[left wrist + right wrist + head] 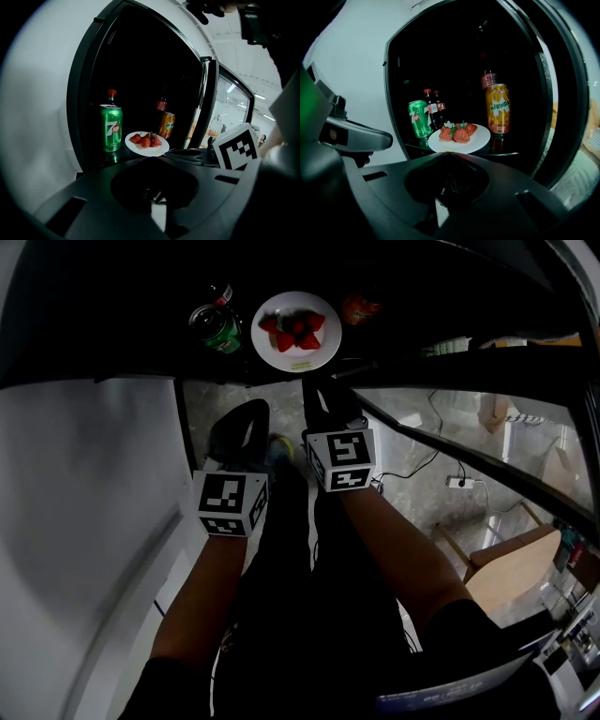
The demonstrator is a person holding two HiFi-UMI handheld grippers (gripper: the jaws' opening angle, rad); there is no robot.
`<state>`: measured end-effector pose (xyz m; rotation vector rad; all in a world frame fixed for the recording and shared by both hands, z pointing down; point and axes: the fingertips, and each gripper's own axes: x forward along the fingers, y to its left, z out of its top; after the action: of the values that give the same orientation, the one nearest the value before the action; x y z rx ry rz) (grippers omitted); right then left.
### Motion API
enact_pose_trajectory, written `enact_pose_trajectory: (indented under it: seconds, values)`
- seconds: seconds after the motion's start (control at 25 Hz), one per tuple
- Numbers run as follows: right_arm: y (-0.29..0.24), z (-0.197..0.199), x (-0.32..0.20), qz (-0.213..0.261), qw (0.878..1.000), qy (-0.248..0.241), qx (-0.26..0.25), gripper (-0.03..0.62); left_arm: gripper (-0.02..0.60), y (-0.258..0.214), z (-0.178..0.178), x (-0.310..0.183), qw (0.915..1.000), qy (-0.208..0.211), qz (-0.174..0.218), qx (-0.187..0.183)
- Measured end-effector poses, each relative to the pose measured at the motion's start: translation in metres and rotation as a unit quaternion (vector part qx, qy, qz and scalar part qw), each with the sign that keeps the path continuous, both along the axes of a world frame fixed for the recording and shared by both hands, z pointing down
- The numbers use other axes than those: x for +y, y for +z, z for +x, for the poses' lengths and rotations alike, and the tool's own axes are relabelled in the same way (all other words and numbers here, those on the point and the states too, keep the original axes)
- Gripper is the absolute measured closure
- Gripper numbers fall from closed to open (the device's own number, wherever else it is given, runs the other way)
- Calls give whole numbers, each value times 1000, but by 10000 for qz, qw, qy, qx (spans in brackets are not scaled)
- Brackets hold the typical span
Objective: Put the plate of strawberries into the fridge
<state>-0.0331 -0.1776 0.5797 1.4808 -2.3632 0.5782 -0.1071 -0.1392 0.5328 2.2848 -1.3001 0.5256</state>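
The white plate [298, 358] with several red strawberries [296, 329] rests on a dark shelf inside the open fridge; it also shows as the plate [140, 149] in the left gripper view and the plate [481, 138] in the right gripper view. My left gripper [251, 411] hangs back below the shelf's front, jaws together and empty, its tip [152, 158] short of the plate. My right gripper [314, 388] is closer, its tip [445, 153] just in front of the plate's near rim, jaws together with nothing in them.
A green 7up can [217, 329] stands left of the plate, an orange Mirinda can [359, 307] to its right. Cola bottles [432, 110] stand behind. The fridge's glass door [450, 427] is swung open on the right; its white outer wall [94, 484] is on the left.
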Motion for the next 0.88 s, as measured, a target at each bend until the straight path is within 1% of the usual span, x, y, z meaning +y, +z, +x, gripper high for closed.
enact_pose_trajectory:
  seconds: [0.56,0.88]
  values:
    - [-1,-7,-25,52,10000,-16,-26,589,595,1,-9,-12,10000,2,-51,-57]
    - [-3,-8,-27,43,9999,-87,36,589,597,-4,-11,-23,10000,34,-28,-59]
